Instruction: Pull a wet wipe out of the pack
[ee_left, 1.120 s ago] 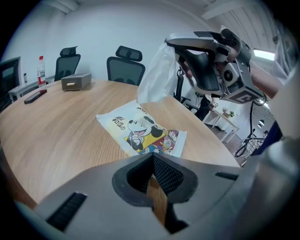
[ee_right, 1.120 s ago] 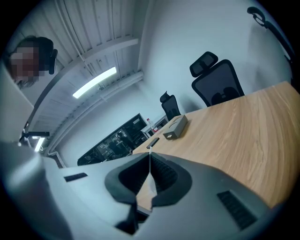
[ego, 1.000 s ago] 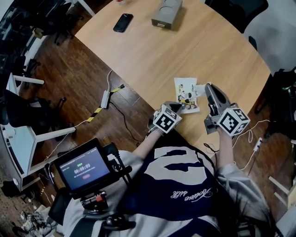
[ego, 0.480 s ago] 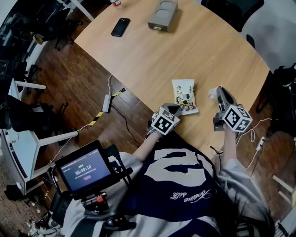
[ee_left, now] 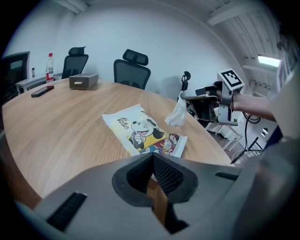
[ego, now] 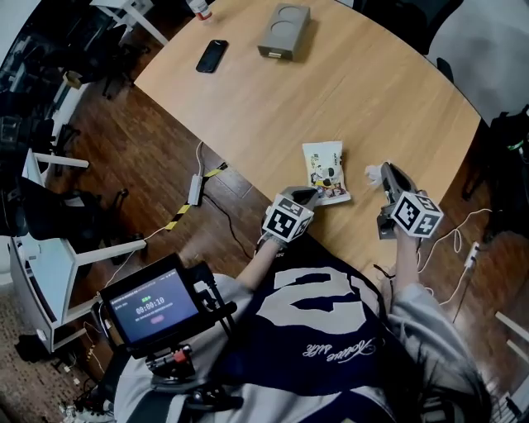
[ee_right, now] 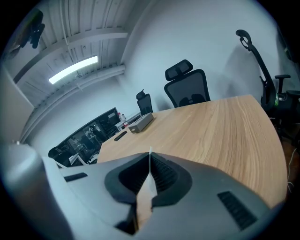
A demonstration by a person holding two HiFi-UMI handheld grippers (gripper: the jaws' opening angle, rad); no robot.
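Observation:
The wet wipe pack, white with a cartoon print, lies flat on the wooden table near its front edge. In the left gripper view the pack lies just ahead of my left gripper, whose jaws are shut with nothing between them. My left gripper points at the pack's near end. My right gripper is to the right of the pack, shut on a crumpled white wet wipe. The wipe hangs clear of the pack. In the right gripper view a thin white edge of the wipe shows between the closed jaws.
A black phone, a grey box and a bottle stand at the table's far side. Office chairs ring the table. Cables and a power strip lie on the floor to the left.
My right gripper has carried the wipe to the right, away from the pack, and lower towards the table. The left gripper has stayed at the pack's near end.

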